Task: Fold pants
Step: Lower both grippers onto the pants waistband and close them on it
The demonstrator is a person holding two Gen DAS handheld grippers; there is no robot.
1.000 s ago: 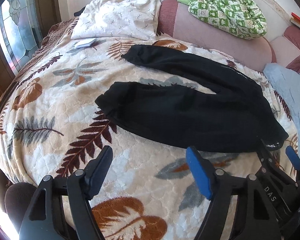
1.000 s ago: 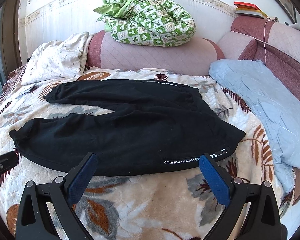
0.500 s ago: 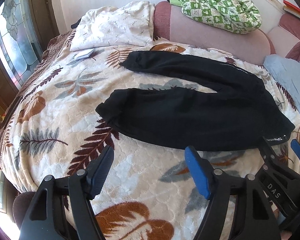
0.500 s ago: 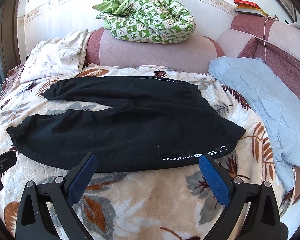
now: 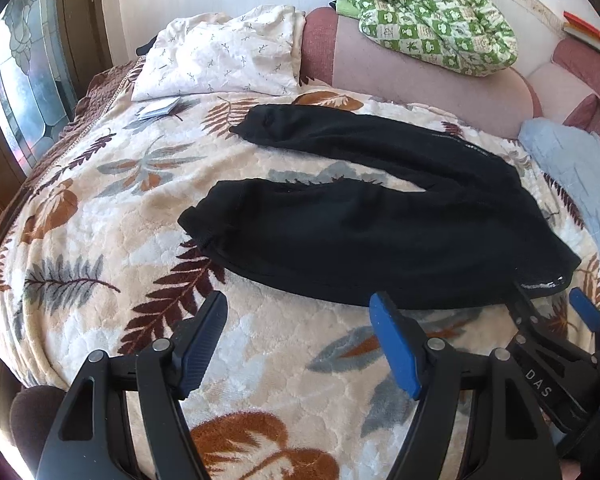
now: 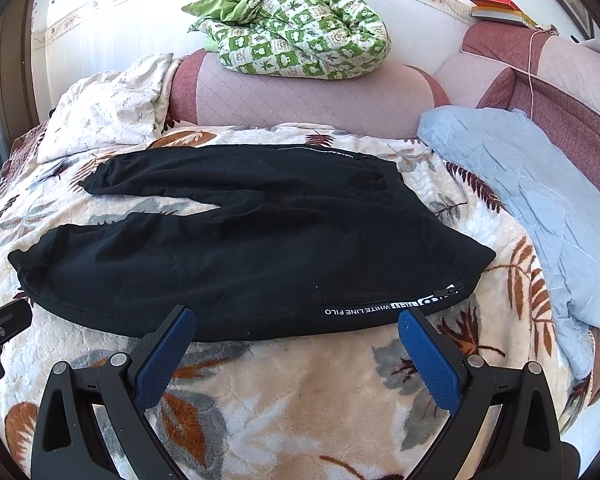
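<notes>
Black pants (image 5: pixel 380 232) lie spread flat on a leaf-patterned blanket (image 5: pixel 112 216), legs apart and pointing left, waist at the right. They also show in the right wrist view (image 6: pixel 260 248), with a white-lettered zip pocket (image 6: pixel 388 306) on the near edge. My left gripper (image 5: pixel 300 312) is open and empty, hovering just short of the near leg. My right gripper (image 6: pixel 294 320) is open and empty, its fingertips at the near edge by the waist. The right gripper also shows in the left wrist view (image 5: pixel 548 300).
A white pillow (image 5: pixel 220 60) and a small booklet (image 5: pixel 158 108) lie at the far left. A green checked quilt (image 6: pixel 300 36) sits on the pink headboard (image 6: pixel 316 100). A light blue cover (image 6: pixel 540 208) lies to the right. Books (image 6: pixel 496 8) rest on the far right ledge.
Both grippers have moved slightly closer to the near edge of the pants. The pants have not moved. Both stay open.
</notes>
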